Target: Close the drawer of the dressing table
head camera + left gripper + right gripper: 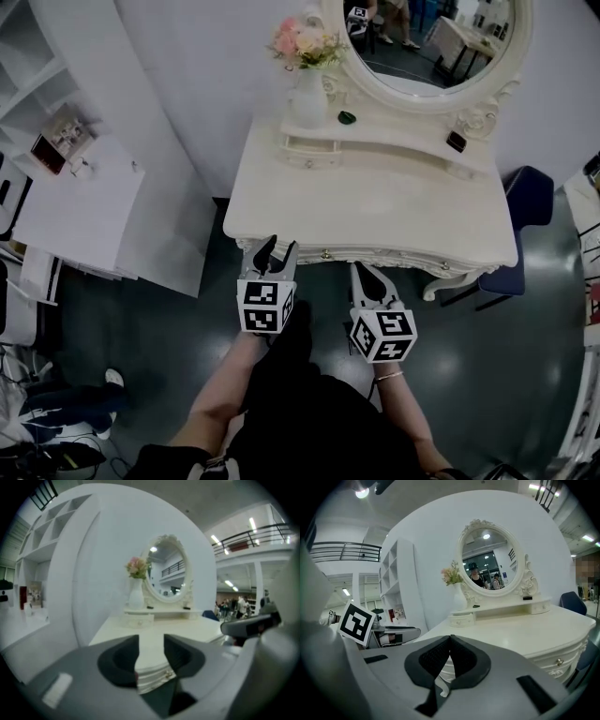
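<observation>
Cream-painted dressing table stands against the white wall, with an oval mirror above and a vase of flowers on its raised back shelf; the top is otherwise bare. Drawer sits under the front edge, between the two grippers as the head view shows them; its face appears flush with the carved apron, with no box or gap showing from above; in the left gripper view the same front, with its small brass knob, reads as level with the mouldings on either side.

Left gripper: jaws released and parted, nothing between the pads; the drawer front is seen through the gap but lies beyond the tips (contact cannot be confirmed from any view). Right gripper: jaws clenched tip to tip, gripping nothing; it is just short of the table's front edge, to the right of the knob.

Assessment: the closing itself looks done, or very nearly; I find no part of the drawer standing proud. What is left, in my judgement, is at most a last seating press on the face and taking both grippers clear. Caveat: the steep angle from above could hide a slight overhang; the finding is provisional on that point.
</observation>
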A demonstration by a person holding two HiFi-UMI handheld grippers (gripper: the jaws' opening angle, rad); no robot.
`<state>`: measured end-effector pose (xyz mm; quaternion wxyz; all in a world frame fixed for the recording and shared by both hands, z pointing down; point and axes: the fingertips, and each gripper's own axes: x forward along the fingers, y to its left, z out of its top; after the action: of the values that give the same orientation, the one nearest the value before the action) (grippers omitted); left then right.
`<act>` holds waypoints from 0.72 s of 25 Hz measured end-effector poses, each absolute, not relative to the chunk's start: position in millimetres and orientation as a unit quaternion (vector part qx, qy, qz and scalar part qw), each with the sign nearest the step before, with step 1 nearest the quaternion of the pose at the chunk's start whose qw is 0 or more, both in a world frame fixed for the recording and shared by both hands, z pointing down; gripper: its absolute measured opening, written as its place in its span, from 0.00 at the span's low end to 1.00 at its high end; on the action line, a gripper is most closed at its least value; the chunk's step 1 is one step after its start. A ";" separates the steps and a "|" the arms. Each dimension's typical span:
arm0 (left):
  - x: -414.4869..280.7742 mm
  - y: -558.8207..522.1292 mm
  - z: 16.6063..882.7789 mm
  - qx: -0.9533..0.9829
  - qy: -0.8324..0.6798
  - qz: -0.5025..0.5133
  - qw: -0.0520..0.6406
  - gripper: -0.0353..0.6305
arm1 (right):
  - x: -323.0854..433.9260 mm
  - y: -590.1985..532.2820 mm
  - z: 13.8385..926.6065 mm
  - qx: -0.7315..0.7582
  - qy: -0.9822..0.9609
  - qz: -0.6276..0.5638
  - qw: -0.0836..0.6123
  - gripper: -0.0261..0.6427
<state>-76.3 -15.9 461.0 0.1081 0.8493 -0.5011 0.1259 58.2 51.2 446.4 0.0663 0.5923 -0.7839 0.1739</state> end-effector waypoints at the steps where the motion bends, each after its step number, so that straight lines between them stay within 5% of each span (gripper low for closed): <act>1: -73.1 -26.0 462.3 0.851 -0.497 0.128 0.108 0.31 | 59.7 40.0 446.7 0.593 -0.783 0.175 0.067 0.04; 18: -49.2 -162.8 477.7 0.863 -0.469 0.150 0.114 0.34 | 63.4 -84.9 451.1 0.615 -0.761 0.190 0.075 0.04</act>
<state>-49.2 -162.8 477.7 0.1142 0.8627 -0.4691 0.1503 63.4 -84.9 451.1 0.0752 0.6155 -0.7612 0.1899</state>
